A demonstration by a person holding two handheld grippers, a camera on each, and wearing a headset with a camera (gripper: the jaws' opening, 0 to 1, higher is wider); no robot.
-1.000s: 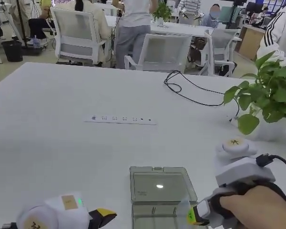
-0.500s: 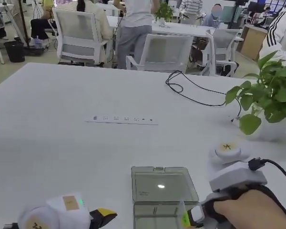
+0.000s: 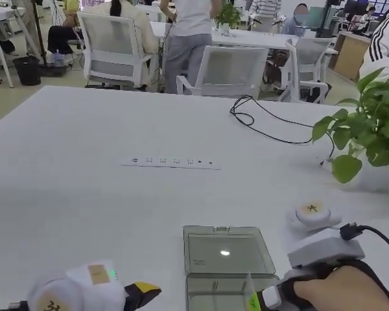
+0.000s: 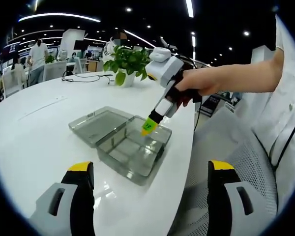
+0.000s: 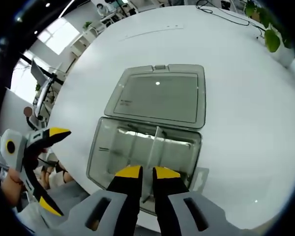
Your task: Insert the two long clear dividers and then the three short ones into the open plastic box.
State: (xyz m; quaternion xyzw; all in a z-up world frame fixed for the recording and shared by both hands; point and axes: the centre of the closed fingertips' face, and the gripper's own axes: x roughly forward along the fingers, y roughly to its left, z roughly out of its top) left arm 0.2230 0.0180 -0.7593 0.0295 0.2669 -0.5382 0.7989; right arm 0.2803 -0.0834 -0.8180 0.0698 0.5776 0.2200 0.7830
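Right gripper (image 5: 147, 173): jaws nearly together, pinched on a thin clear divider (image 5: 154, 142) standing on edge. The divider ran straight out from the tips, across the open box (image 5: 95, 158) from the wall nearest the gripper toward the hinge side, roughly mid-box. Couldn't tell whether it was fully seated, or whether it was a long or a short one. The tips sat over that near wall. The lid (image 5: 157, 93) lay flat open beyond the hinge on the white table (image 3: 117, 207).

Left gripper (image 4: 151, 166): jaws wide apart, holding nothing. It was off to the left of the box and not touching it. In the left gripper view the box lay ahead, between the lines of the two jaws.

Further out on the table were a power strip (image 3: 172, 162), a black cable (image 3: 266, 126) and a potted plant (image 3: 366, 129) toward the right side.
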